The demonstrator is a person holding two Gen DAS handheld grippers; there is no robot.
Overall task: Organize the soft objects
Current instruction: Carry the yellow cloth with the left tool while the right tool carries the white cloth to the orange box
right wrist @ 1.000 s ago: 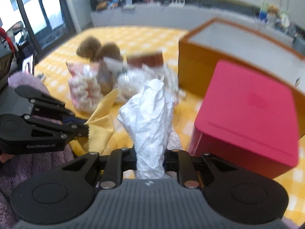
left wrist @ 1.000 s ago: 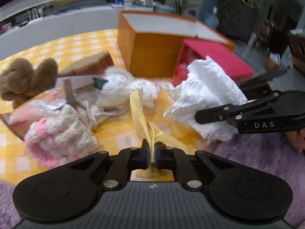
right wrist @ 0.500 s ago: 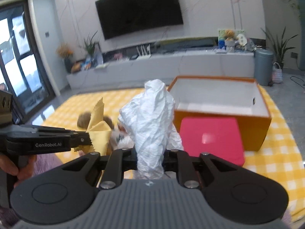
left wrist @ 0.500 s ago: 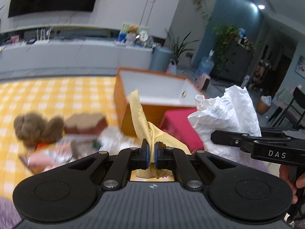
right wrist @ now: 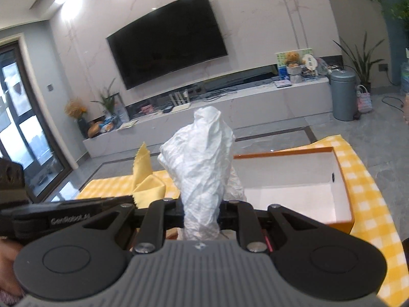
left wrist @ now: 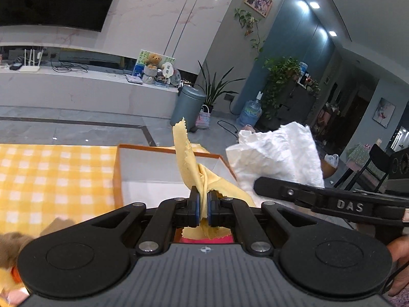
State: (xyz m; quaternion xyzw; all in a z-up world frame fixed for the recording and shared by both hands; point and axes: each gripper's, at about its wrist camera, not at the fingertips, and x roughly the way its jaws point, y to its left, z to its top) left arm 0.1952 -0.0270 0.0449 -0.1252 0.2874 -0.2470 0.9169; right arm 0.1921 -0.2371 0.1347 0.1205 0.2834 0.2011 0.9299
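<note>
Yellow cloth (left wrist: 188,163): pinched in the left gripper (left wrist: 202,208), fingers (left wrist: 193,204) closed tight on it, serrated tip standing up above the box. From the right wrist view the same cloth (right wrist: 147,179) shows beside the left gripper (right wrist: 112,202), held clear of the bench.

White cloth (right wrist: 202,163): crumpled bundle clamped in the right gripper (right wrist: 202,213), fingers narrowed onto its lower part, bulk rising above them. In the left wrist view the white cloth (left wrist: 278,153) sits just right of the yellow one, with the right gripper (left wrist: 258,185) reaching in from the right edge. The two cloths are near each other; contact cannot be told.

Surface: bench (left wrist: 51,174) under a yellow-and-white check cover. Orange box (right wrist: 294,179) open on top, white inside, nothing visible within. A sliver of red lid (left wrist: 204,239) shows below the left fingers. Brown plush (left wrist: 10,243) blurred at lower left.

Room: grey tiled floor (left wrist: 76,128) past the far bench edge, long white TV console (right wrist: 255,105), wall TV (right wrist: 166,41), grey bin (right wrist: 342,97), potted plants.

Edges: box rim lies directly ahead of both grippers. Bench cover runs past the box's right side (right wrist: 370,204); open floor lies beyond.
</note>
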